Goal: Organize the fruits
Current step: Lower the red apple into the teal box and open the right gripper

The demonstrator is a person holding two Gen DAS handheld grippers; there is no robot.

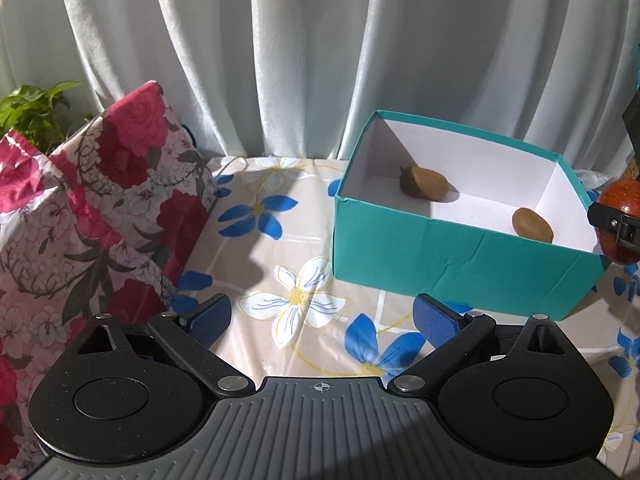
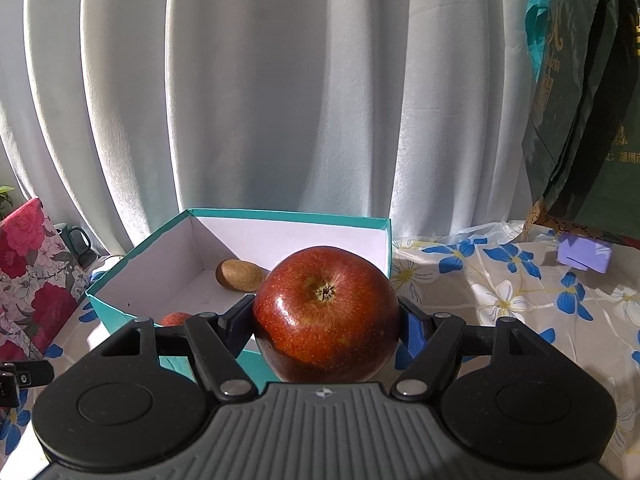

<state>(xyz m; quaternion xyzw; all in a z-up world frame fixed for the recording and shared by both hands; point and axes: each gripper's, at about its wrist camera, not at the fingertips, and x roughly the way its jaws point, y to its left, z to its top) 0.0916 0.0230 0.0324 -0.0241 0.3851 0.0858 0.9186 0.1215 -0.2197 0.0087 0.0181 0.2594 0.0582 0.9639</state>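
Apple (image 2: pixel 326 312), large, dark red and speckled, sits clamped between the two blue pads of the right gripper (image 2: pixel 325 326), its stem end facing the camera. The jaws stand fairly wide because the fruit fills the whole gap. Just beyond the apple and slightly left of that gripper is an open teal box (image 2: pixel 120 304) with a white inside. One brown kiwi (image 2: pixel 239 275) lies on the box floor past the apple, and a small reddish fruit (image 2: pixel 175 319) peeks out low at the box's near edge, mostly hidden by the left finger.

From the left gripper (image 1: pixel 322 318), the jaws are spread apart with nothing between them, only the flowered tablecloth (image 1: pixel 280 240) below. The same box lies ahead and to its right, holding two kiwis, one farther off (image 1: pixel 424 183) and one nearer the right wall (image 1: pixel 533 225). At the far right edge the apple shows again, in the other gripper's hold, just beside the box corner. A floral bag (image 1: pixel 100 208) stands to the left. Pale curtains (image 1: pixel 280 60) hang behind everything.
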